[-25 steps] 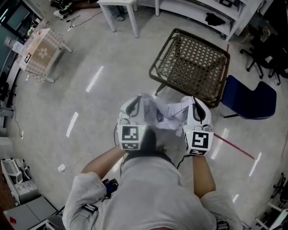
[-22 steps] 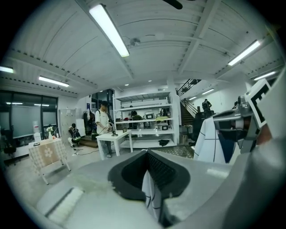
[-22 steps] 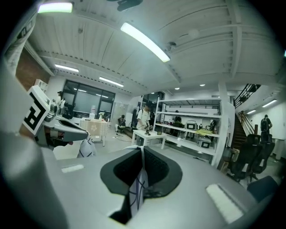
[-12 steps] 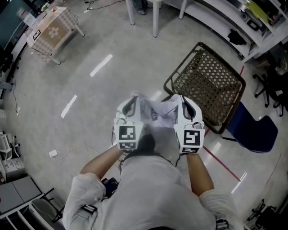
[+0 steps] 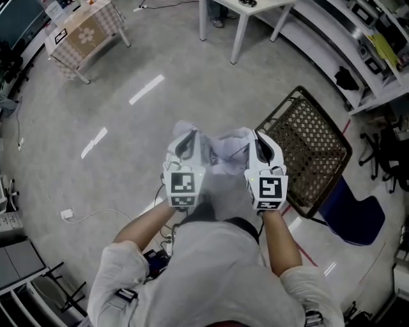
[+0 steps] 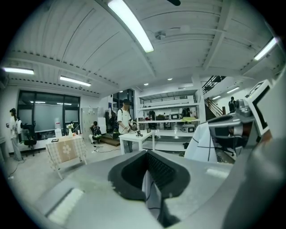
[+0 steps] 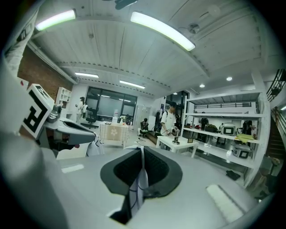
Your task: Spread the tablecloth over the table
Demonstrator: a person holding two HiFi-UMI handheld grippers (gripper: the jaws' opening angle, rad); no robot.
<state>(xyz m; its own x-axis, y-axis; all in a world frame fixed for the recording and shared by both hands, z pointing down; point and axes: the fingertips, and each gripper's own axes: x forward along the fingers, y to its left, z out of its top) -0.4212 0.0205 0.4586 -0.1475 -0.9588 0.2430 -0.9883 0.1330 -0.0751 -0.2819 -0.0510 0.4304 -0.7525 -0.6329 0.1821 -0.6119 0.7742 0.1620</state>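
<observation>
A white tablecloth (image 5: 222, 148) with thin dark lines hangs bunched between my two grippers, held out before the person's chest above the floor. My left gripper (image 5: 188, 138) is shut on one edge of the tablecloth (image 6: 152, 199), which is pinched between its dark pads. My right gripper (image 5: 259, 140) is shut on another edge of the tablecloth (image 7: 136, 190). Both grippers sit side by side, close together and pointing nearly level. In the left gripper view the right gripper (image 6: 232, 129) shows at the right with cloth hanging below it.
A small table with a checked, flower-print cover (image 5: 86, 35) stands far upper left. A white table (image 5: 246, 7) is ahead, with a person (image 6: 124, 120) beside it. A brown wicker-mesh frame (image 5: 310, 153) and a blue chair (image 5: 358, 220) lie to the right. Shelves (image 5: 364, 45) line the far right.
The person has walked on with both grippers still shut on the cloth. The wicker frame has slid right and down in view; the covered table and the white table have shifted rightward.
</observation>
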